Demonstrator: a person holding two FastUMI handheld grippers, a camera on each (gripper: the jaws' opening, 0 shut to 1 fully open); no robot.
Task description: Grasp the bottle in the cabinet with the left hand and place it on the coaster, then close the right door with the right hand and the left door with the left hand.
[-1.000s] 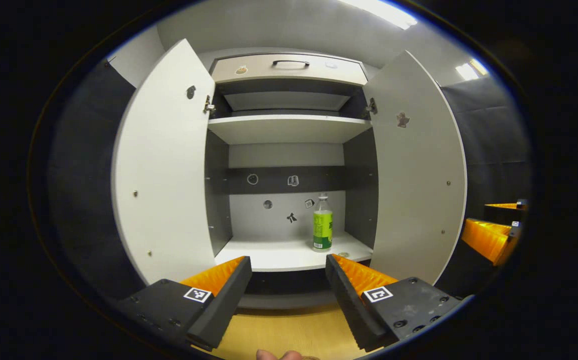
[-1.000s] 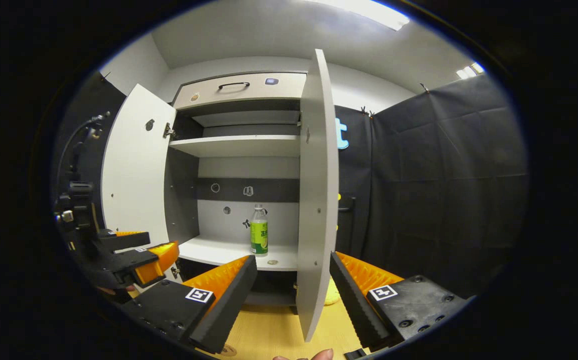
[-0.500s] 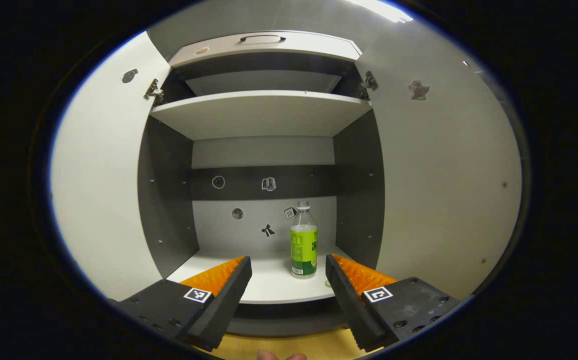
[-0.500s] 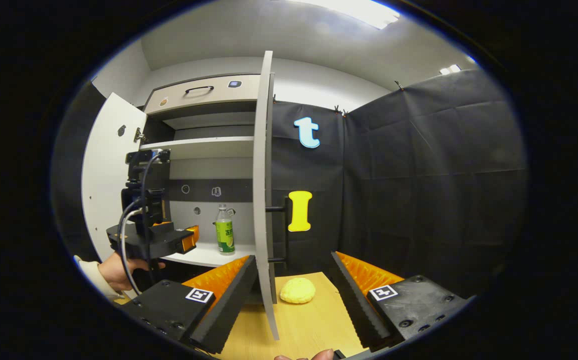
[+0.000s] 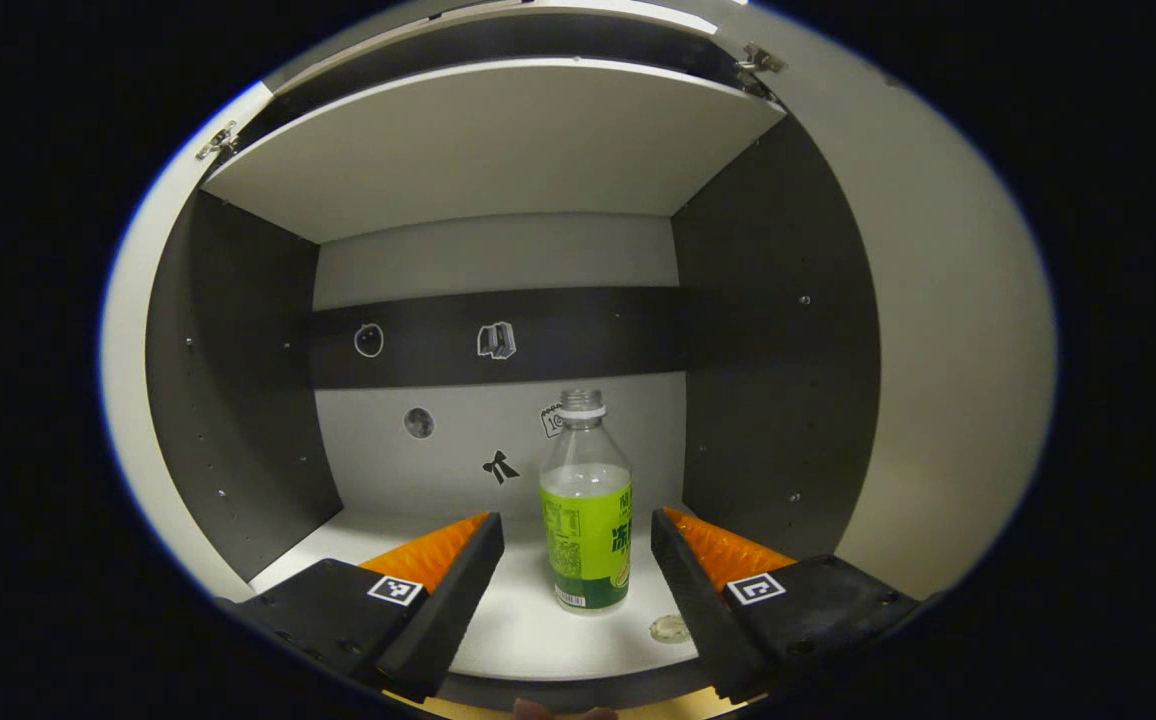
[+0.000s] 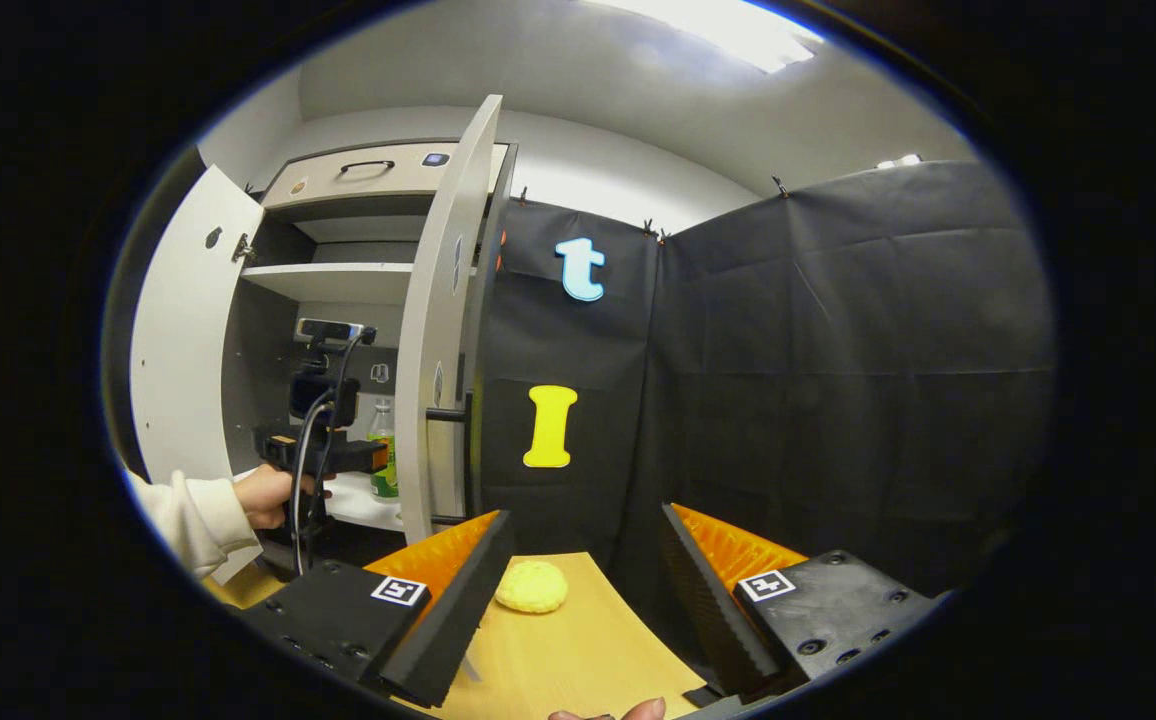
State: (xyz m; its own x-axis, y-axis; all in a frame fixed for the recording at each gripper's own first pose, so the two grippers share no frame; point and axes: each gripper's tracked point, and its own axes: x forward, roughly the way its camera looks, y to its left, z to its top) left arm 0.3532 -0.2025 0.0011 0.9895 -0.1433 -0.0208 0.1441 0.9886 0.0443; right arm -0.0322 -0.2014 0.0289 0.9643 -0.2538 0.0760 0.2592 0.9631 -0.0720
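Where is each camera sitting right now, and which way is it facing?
Left gripper view: rides the left gripper, inside the cabinet's lower bay, facing the bottle; own open fingers show.
Right gripper view: rides the right gripper, outside over the table, facing the right door edge; own open fingers show.
Shared: bottle, left gripper, cabinet.

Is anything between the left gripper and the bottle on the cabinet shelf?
Nothing visible. The left gripper is open, and the bottle stands upright on the bare shelf in line with the gap between its fingers. A small round disc lies beside the bottle's base, off that line.
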